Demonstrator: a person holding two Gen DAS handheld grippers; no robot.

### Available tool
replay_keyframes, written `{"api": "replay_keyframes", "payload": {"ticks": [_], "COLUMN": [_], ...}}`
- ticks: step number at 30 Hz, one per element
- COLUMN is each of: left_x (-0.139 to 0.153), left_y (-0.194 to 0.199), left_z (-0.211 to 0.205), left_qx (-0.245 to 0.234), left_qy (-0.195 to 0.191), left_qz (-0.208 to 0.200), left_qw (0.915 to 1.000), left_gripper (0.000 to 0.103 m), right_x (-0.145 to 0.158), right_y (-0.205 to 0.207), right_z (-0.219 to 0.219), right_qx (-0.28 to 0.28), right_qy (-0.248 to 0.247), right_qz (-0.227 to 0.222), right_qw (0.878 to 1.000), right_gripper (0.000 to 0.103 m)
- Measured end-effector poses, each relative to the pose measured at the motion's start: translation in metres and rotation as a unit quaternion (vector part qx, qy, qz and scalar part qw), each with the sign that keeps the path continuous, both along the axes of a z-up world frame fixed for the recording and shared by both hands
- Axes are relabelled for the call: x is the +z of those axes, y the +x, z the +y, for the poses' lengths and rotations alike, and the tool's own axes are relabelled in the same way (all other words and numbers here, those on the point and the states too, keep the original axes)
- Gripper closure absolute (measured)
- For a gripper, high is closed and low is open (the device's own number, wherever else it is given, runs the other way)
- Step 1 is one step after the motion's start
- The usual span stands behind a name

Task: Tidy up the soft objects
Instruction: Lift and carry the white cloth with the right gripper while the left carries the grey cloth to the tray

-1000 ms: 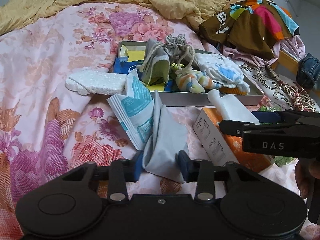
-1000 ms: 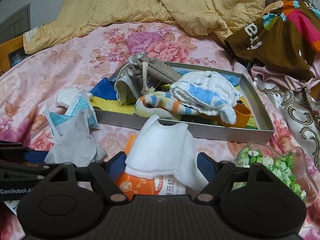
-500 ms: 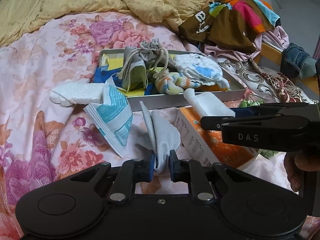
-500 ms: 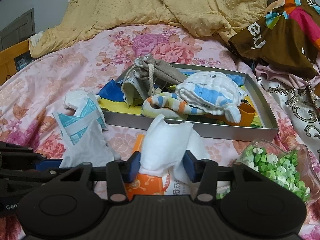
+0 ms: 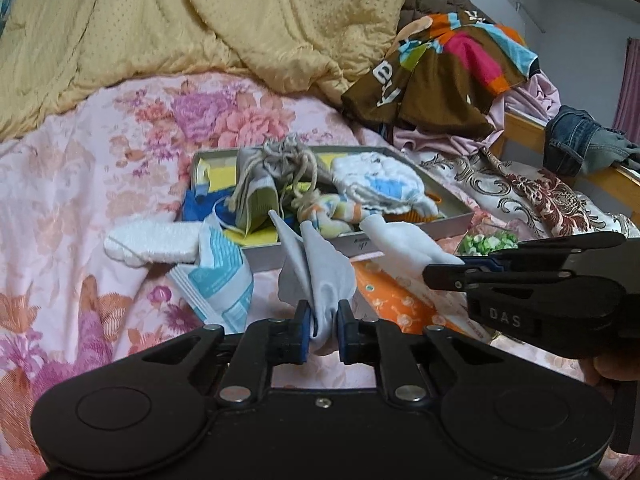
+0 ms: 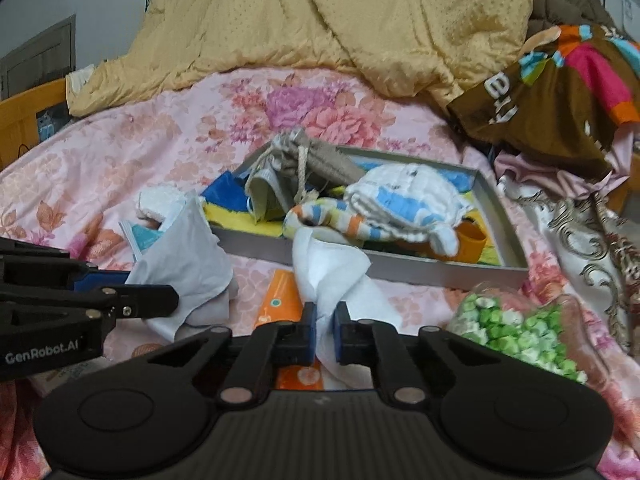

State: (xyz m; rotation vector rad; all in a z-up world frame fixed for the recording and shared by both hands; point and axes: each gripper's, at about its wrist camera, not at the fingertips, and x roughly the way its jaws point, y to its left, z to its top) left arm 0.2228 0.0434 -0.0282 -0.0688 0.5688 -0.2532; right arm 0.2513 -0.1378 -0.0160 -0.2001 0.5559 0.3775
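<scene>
Left wrist view, from the left edge rightward: one white fluffy sock [image 5: 154,243] lies on the floral bedsheet [image 5: 80,184], and one blue-and-white cloth [image 5: 220,280] overlaps its right end. At lower centre the left gripper [image 5: 323,330] has its two fingers pressed nearly together on one grey cloth [image 5: 316,276], which stands up from the pads. Behind it, mid-frame, sits one grey tray [image 5: 360,245] holding one drawstring pouch [image 5: 280,164], one striped sock [image 5: 332,212] and one white-and-blue baby hat [image 5: 380,188]. At right the second gripper enters from the frame edge, pinching one white cloth [image 5: 404,240] above one orange box [image 5: 396,300].

Right wrist view: the right gripper [image 6: 325,330], lower centre, has its fingers closed to a narrow gap on that white cloth [image 6: 332,276]. At lower right lies one clear bag of green pieces [image 6: 520,328].
</scene>
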Motion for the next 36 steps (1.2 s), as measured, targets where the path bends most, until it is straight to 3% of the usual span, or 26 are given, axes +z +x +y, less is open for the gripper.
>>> {"api": "replay_keyframes", "payload": {"ticks": [13, 25, 31, 36], "left_x": [0.023, 0.091, 0.109, 0.113], "left_y": [-0.015, -0.045, -0.029, 0.011], "left_z": [-0.008, -0.006, -0.012, -0.017], "left_qx": [0.010, 0.065, 0.059, 0.057], "left_qy": [0.011, 0.011, -0.007, 0.021], "left_qz": [-0.032, -0.089, -0.084, -0.084], "left_qw": [0.9994, 0.9939, 0.9946, 0.9946], "left_gripper": [0.090, 0.090, 0.089, 0.089], "right_x": [0.043, 0.105, 0.141, 0.119], "right_y": [-0.027, -0.044, -0.028, 0.007], "right_z": [-0.014, -0.013, -0.012, -0.018], "right_qx": [0.002, 0.027, 0.036, 0.027], "right_qy": [0.029, 0.029, 0.032, 0.069], "right_qz": [-0.062, -0.099, -0.136, -0.158], "right_qw": [0.998, 0.994, 0.990, 0.985], "right_gripper": [0.095, 0.095, 0.095, 0.095]}}
